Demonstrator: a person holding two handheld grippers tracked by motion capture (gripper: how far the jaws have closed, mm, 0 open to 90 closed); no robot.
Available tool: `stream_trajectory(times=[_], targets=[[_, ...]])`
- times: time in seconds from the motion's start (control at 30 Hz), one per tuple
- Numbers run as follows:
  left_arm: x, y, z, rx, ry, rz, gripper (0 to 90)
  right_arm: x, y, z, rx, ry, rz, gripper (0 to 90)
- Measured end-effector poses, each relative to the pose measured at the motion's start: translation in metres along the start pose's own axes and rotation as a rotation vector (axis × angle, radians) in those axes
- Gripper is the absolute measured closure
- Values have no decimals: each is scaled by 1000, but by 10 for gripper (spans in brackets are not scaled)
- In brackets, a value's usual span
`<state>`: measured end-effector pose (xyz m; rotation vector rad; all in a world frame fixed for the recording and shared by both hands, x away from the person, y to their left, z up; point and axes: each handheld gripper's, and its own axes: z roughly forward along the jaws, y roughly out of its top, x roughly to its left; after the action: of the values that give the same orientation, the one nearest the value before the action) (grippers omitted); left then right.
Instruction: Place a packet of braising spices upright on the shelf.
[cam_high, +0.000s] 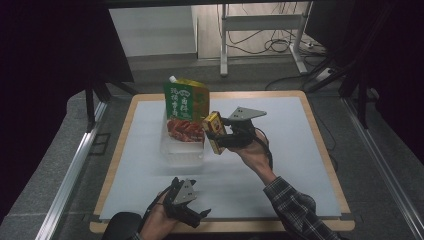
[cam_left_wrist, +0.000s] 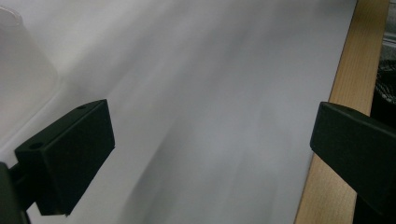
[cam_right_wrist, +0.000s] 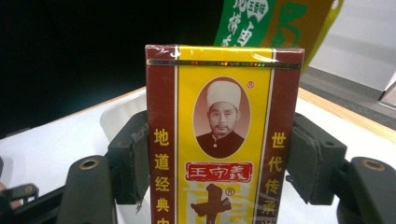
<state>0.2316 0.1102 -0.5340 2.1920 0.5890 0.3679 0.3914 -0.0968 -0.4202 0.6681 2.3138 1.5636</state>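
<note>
My right gripper is shut on a yellow and dark red box and holds it in the air just right of a clear plastic tub. In the right gripper view the box stands upright between the two pads, with a portrait and red characters on its face. A green and yellow spouted pouch and a red packet stand in the tub. My left gripper is open, low over the white mat near the table's front edge, its jaws wide apart with nothing between them.
The white mat covers a wooden table with a light wood rim. A corner of the clear tub lies ahead of my left gripper. Behind the table are a white frame's legs and cables on the floor.
</note>
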Motion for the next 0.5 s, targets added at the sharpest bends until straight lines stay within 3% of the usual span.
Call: stream_trajectory(times=[0.5], targets=[[-1,1,0,-12,-12,9,0,11,6,32,-48,29,-30,318]])
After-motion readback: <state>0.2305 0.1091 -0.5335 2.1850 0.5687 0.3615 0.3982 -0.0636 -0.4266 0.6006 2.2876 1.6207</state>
